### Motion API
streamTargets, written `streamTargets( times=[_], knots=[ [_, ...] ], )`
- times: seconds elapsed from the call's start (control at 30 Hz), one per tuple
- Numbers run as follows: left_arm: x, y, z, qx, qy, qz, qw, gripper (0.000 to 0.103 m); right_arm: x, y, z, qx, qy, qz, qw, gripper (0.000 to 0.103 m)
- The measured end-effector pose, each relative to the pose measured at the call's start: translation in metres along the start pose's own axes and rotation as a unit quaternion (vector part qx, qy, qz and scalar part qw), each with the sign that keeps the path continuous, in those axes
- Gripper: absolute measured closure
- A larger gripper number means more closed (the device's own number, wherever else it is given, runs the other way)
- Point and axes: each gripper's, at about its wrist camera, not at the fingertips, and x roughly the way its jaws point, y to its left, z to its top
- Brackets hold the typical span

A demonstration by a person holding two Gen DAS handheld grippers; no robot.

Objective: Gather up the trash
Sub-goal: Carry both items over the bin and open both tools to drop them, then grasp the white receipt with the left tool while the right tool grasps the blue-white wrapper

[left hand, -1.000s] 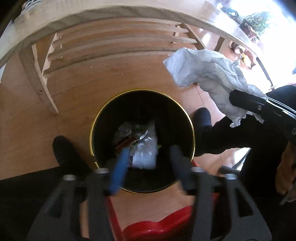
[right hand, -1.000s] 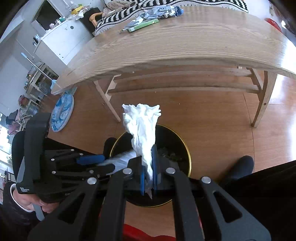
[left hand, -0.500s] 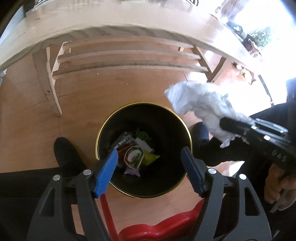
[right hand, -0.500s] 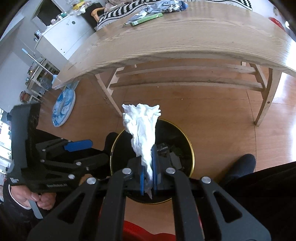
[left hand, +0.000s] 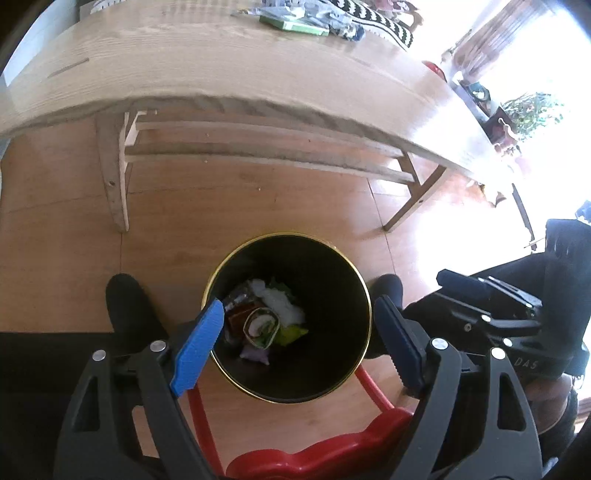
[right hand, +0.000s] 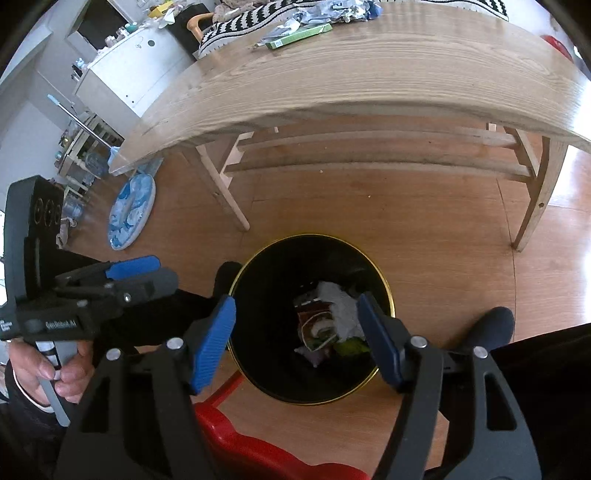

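Note:
A black trash bin with a gold rim [left hand: 364, 295] [right hand: 386, 284] stands on the wood floor below both grippers. Inside lie a crumpled white tissue [left hand: 280, 301] [right hand: 341, 306], wrappers and other scraps [left hand: 258, 325] [right hand: 314, 328]. My left gripper [left hand: 295, 345] is open and empty above the bin; it also shows in the right wrist view [right hand: 144, 273]. My right gripper [right hand: 297, 341] is open and empty above the bin; its body shows at the right of the left wrist view [left hand: 491, 314]. More litter [left hand: 295, 24] [right hand: 299, 31] lies on the far side of the table.
A long wooden table [left hand: 229, 70] [right hand: 369, 70] stands just beyond the bin, with its legs [left hand: 112, 177] and rails near it. A red stool [left hand: 325, 454] [right hand: 258, 454] is under me. My feet [left hand: 125, 306] [right hand: 491, 325] flank the bin. A blue round object [right hand: 131, 210] lies on the floor at left.
My right gripper opened and let go of the white tissue, which now lies in the bin. Both grippers rose, and the left one stayed open.

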Motion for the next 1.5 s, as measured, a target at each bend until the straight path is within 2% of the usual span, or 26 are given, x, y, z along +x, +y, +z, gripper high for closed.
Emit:
streamTargets(
  times=[0.2,0.3,0.47,0.6,0.7,0.83,0.93,1.0,1.1,1.2,1.23,1.27,1.33,1.37,1.4,1.43,1.5],
  knots=[
    [-0.024,-0.010,0.041,0.034,-0.052,0.025,0.9978,0.012,-0.016,-0.004,0.029,0.001,-0.023,0.006,1.000,0.035],
    [-0.037,-0.016,0.081,0.051,-0.091,0.048,0.9934,0.011,-0.028,-0.009,0.059,0.000,-0.049,0.002,0.999,0.033],
    [-0.047,-0.019,0.172,0.082,-0.161,0.097,0.9788,0.010,-0.045,-0.021,0.134,-0.001,-0.098,-0.017,0.995,0.030],
    [-0.031,-0.020,0.240,0.109,-0.188,0.119,0.9688,0.009,-0.040,-0.038,0.212,0.005,-0.137,-0.031,0.990,0.025],
    [-0.004,-0.019,0.280,0.134,-0.192,0.135,0.9629,0.009,-0.020,-0.055,0.264,0.018,-0.135,-0.029,0.990,0.022],
    [0.033,-0.012,0.319,0.153,-0.173,0.152,0.9610,0.009,0.021,-0.086,0.327,0.093,-0.113,0.001,0.989,0.022],
    [0.059,-0.006,0.334,0.164,-0.156,0.161,0.9607,0.010,0.048,-0.094,0.350,0.124,-0.095,0.020,0.988,0.022],
    [0.071,-0.005,0.340,0.177,-0.158,0.170,0.9564,0.010,0.064,-0.100,0.362,0.141,-0.083,0.027,0.986,0.025],
    [0.087,-0.005,0.345,0.190,-0.144,0.156,0.9585,0.010,0.085,-0.108,0.374,0.174,-0.072,0.036,0.981,0.031],
    [0.098,-0.005,0.349,0.196,-0.134,0.153,0.9593,0.010,0.095,-0.105,0.385,0.180,-0.074,0.043,0.980,0.038],
    [0.099,-0.005,0.350,0.194,-0.136,0.151,0.9597,0.014,0.098,-0.103,0.386,0.182,-0.074,0.045,0.979,0.046],
    [0.098,-0.004,0.350,0.190,-0.136,0.141,0.9619,0.019,0.102,-0.102,0.386,0.186,-0.070,0.048,0.979,0.059],
    [0.096,-0.005,0.350,0.185,-0.129,0.119,0.9669,0.048,0.104,-0.103,0.381,0.197,-0.069,0.058,0.976,0.073],
    [0.096,-0.007,0.349,0.187,-0.127,0.117,0.9671,0.056,0.102,-0.104,0.380,0.203,-0.073,0.062,0.974,0.080],
    [0.094,-0.008,0.348,0.190,-0.125,0.119,0.9665,0.074,0.099,-0.105,0.379,0.205,-0.078,0.066,0.973,0.080],
    [0.092,-0.008,0.348,0.189,-0.123,0.123,0.9664,0.084,0.094,-0.104,0.378,0.204,-0.084,0.070,0.973,0.081],
    [0.087,-0.008,0.347,0.179,-0.123,0.118,0.9690,0.087,0.080,-0.102,0.376,0.198,-0.100,0.071,0.972,0.082]
  ],
)
